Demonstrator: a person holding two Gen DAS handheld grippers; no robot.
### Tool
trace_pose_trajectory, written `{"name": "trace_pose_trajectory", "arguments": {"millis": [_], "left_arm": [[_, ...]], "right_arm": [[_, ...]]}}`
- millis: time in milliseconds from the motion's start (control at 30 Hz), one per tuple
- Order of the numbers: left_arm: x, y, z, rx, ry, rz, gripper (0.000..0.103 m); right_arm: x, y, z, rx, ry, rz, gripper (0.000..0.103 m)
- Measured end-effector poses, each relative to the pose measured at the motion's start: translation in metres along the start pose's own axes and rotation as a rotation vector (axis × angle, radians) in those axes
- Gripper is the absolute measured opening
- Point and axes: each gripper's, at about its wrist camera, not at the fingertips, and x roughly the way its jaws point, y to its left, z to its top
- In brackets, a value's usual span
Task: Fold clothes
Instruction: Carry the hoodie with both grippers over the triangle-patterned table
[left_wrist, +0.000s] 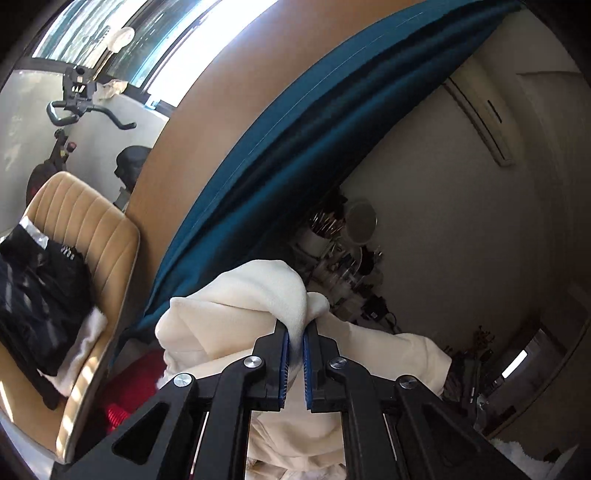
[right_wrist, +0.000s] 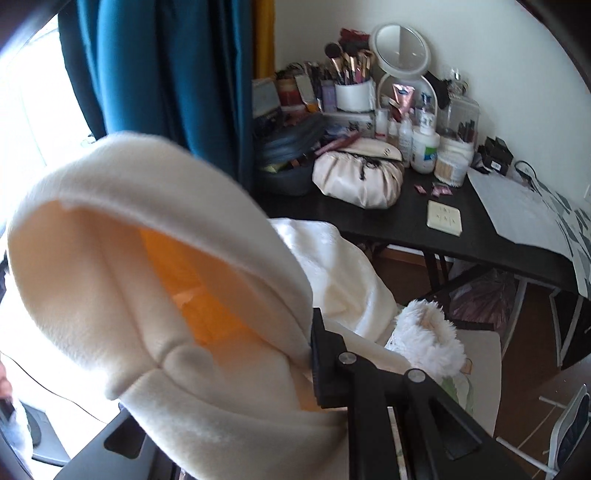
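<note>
Two views. Left wrist: left gripper (left_wrist: 295, 341) pinches a fold of the cream fleece garment (left_wrist: 236, 295) between its blue pads (left_wrist: 283, 354), jaws nearly together; cloth hangs below, w/ teal curtain (left_wrist: 295, 129) behind and tan chair (left_wrist: 92, 221) at left. Right wrist: garment (right_wrist: 129, 240) drapes over the right gripper (right_wrist: 314, 354), one black finger showing; jaws appear clamped on fleece. Black table (right_wrist: 443, 229) w/ cosmetics beyond.
</note>
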Motion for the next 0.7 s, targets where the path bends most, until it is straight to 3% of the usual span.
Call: {"name": "trace_pose_trajectory", "arguments": {"millis": [200, 367, 533, 700], "left_arm": [[0.002, -0.075, 0.047, 0.136, -0.124, -0.158, 0.005], [0.012, -0.145, 0.054, 0.210, -0.200, -0.243, 0.005], [0.030, -0.232, 0.030, 0.255, -0.205, -0.309, 0.005], [0.037, -0.347, -0.028, 0.284, -0.246, -0.361, 0.005]], "right_arm": [[-0.055, 0.012, 0.032, -0.023, -0.127, 0.034, 0.015], [-0.115, -0.012, 0.052, -0.012, -0.246, 0.029, 0.015], [-0.166, -0.071, 0.035, 0.003, -0.305, 0.005, 0.015], [-0.235, -0.170, -0.010, 0.066, -0.383, -0.002, 0.015]]}}
